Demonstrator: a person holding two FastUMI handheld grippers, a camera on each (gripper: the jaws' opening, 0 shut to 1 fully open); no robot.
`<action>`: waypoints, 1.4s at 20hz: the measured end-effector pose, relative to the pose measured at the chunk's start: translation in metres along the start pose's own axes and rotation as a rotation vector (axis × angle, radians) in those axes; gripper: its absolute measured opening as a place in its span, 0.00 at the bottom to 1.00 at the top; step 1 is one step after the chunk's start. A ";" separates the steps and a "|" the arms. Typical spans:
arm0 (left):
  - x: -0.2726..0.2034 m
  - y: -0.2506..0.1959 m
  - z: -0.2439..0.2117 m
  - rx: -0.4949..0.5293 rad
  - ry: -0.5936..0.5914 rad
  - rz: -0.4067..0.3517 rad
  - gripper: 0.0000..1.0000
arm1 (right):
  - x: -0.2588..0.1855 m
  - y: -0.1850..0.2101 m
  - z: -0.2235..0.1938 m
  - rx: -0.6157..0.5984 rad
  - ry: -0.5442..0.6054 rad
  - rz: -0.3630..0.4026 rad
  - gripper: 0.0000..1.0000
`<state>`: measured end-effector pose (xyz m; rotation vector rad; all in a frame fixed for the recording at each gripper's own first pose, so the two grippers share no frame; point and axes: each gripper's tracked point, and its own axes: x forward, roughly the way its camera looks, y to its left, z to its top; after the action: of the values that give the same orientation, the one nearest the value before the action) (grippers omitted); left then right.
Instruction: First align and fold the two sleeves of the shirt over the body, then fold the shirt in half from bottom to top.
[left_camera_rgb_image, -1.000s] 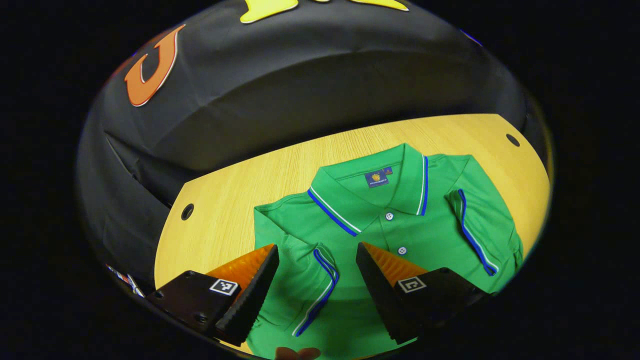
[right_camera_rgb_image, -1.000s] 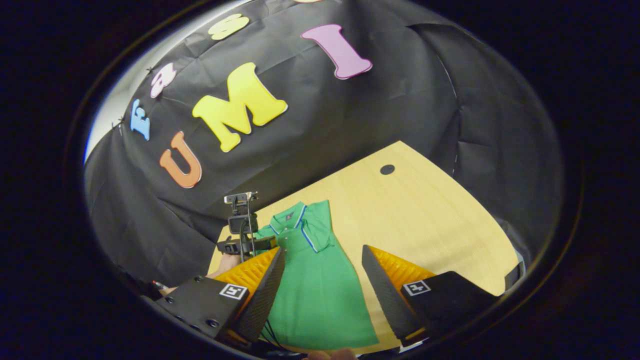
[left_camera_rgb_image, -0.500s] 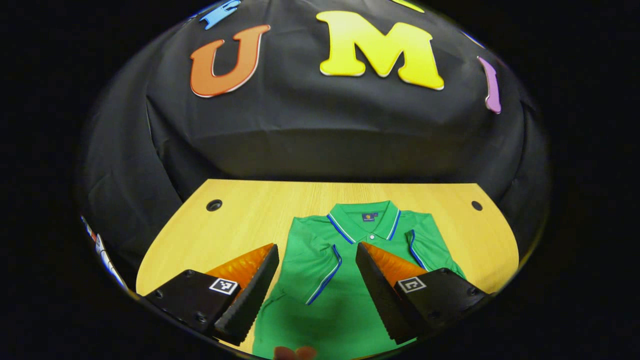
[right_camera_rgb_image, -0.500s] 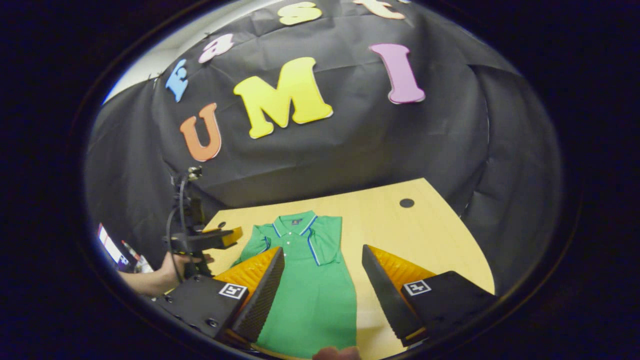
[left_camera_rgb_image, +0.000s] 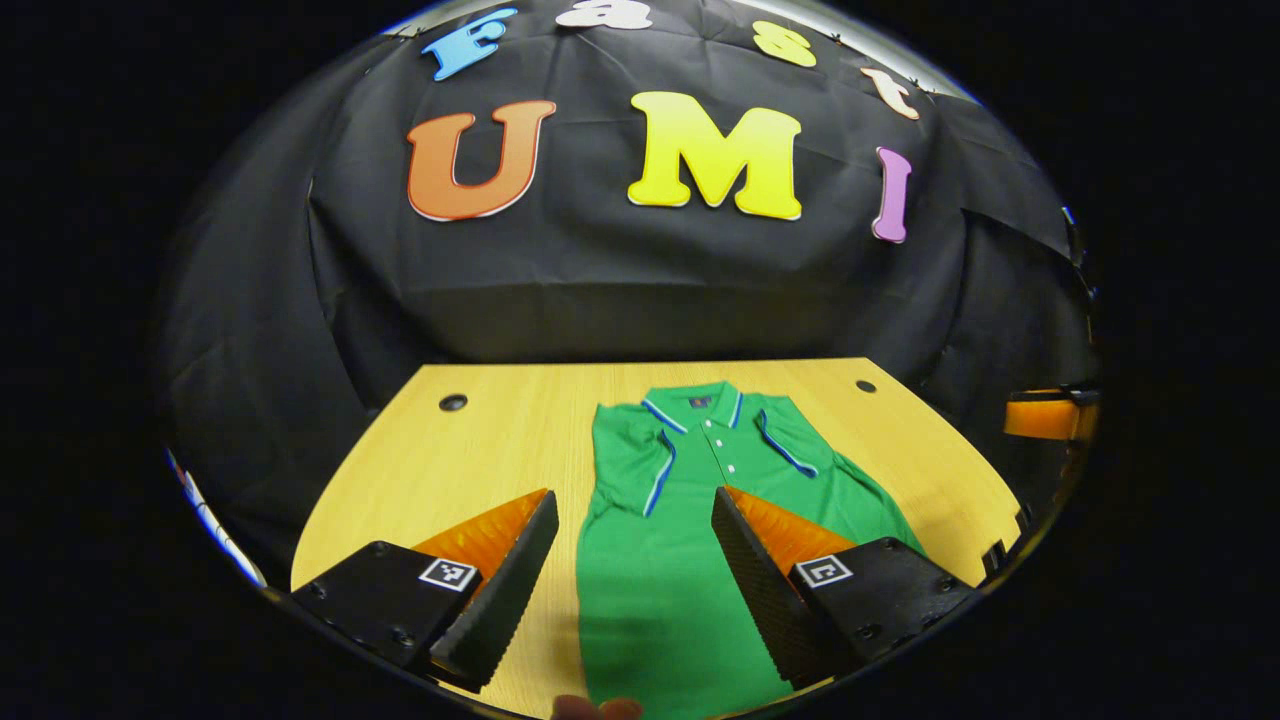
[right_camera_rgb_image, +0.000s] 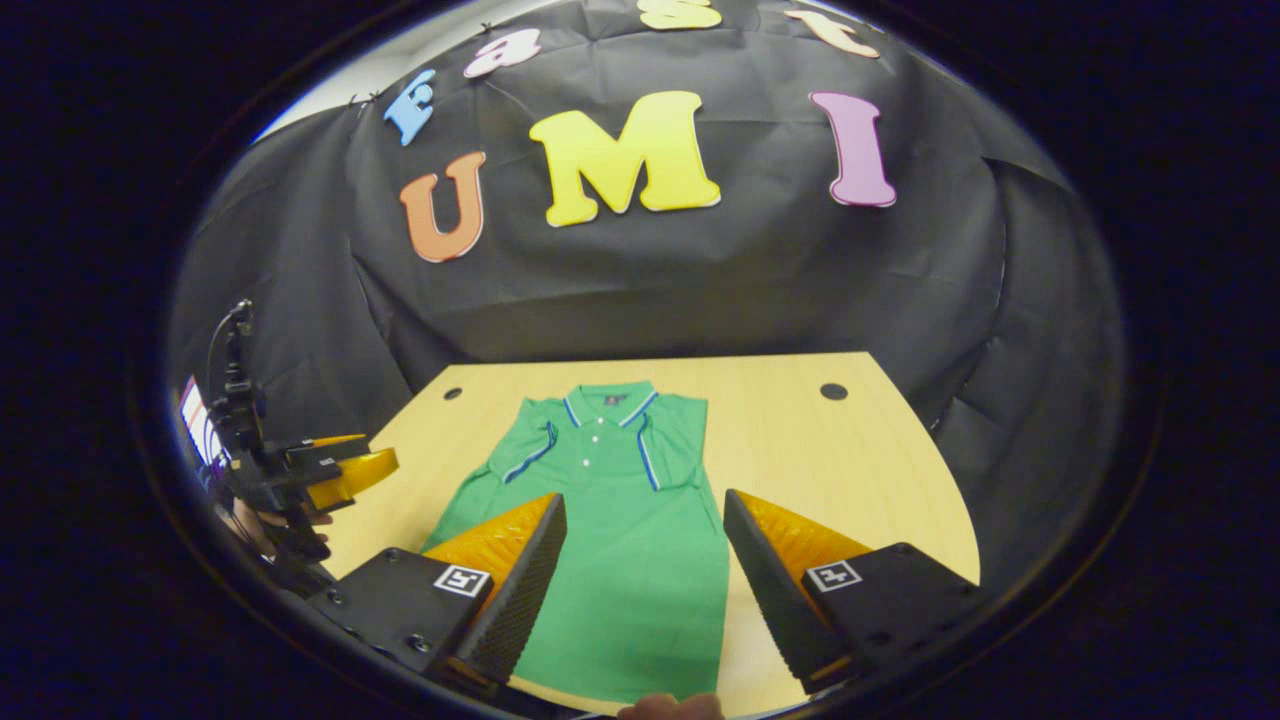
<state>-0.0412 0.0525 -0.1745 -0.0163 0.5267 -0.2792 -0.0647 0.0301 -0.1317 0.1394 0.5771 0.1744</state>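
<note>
Both sleeves of the green polo shirt (left_camera_rgb_image: 660, 540) lie folded over its body, collar toward the top of the frame, on the wooden worktop (left_camera_rgb_image: 480, 450). In the left gripper view, the left hand-held gripper (left_camera_rgb_image: 634, 580) hangs above the lower half of the shirt, jaws apart and empty. In the right gripper view, the right hand-held gripper (right_camera_rgb_image: 644, 585) is likewise spread wide over the shirt's hem, with the other gripper at the left edge.

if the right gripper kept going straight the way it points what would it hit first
Most likely the green shirt: the right gripper has its jaws open and empty, with the shirt's lower body lying flat on the table between them. Depth is unclear, so height above the cloth is uncertain.
</note>
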 end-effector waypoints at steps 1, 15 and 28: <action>-0.011 -0.002 -0.024 -0.008 0.044 -0.041 0.99 | -0.003 -0.007 -0.017 -0.010 0.032 -0.012 0.98; -0.079 -0.002 -0.214 -0.202 0.530 -0.161 1.00 | -0.017 -0.065 -0.226 -0.079 0.476 -0.112 0.99; -0.074 -0.022 -0.229 -0.166 0.574 -0.138 0.86 | 0.000 -0.037 -0.248 -0.204 0.430 -0.016 0.71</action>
<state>-0.2220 0.0635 -0.3342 -0.1371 1.1218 -0.3756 -0.1967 0.0146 -0.3442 -0.1046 0.9840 0.2491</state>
